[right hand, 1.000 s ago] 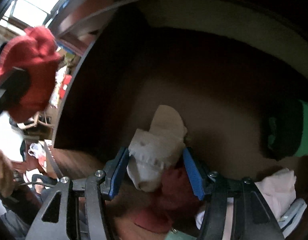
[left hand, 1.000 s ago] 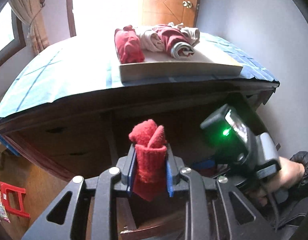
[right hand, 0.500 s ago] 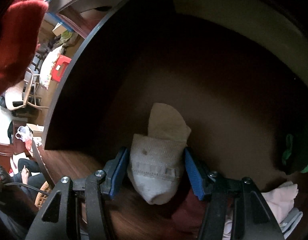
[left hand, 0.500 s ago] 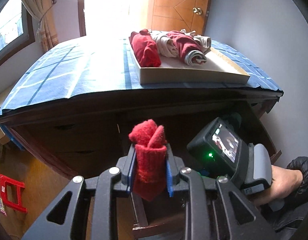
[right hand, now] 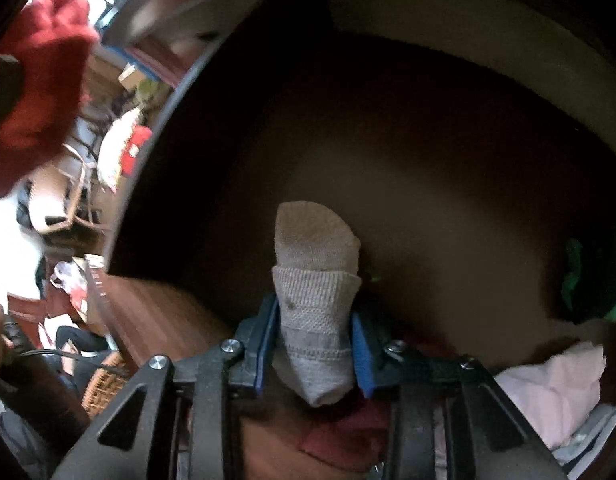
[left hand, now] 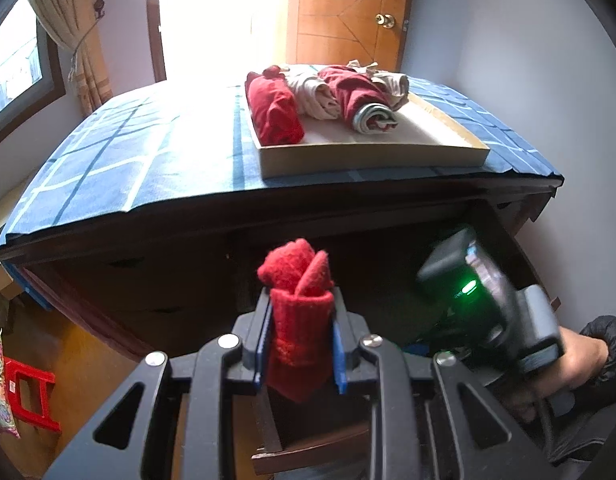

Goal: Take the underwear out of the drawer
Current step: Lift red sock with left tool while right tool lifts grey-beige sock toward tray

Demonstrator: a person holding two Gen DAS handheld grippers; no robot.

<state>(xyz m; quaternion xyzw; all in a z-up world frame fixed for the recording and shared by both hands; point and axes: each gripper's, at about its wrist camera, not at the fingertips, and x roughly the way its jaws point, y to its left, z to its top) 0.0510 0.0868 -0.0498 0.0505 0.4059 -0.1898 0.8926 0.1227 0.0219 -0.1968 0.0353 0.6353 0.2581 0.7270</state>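
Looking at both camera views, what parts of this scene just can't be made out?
- Left wrist view: the drawer interior is dark and blocked by the right gripper's body.
- Right wrist view: the green item sits in shadow at the edge; its kind is unclear.
- Right wrist view: the red roll in the left gripper is blurred and cropped.

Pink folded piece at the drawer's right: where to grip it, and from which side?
Judging from the right wrist view, take the pink folded piece across its raised upper fold, coming down from above. It lies flat with drawer wood on its far side and other clothes beside it, so a side approach looks blocked. Its lower edge is hidden.
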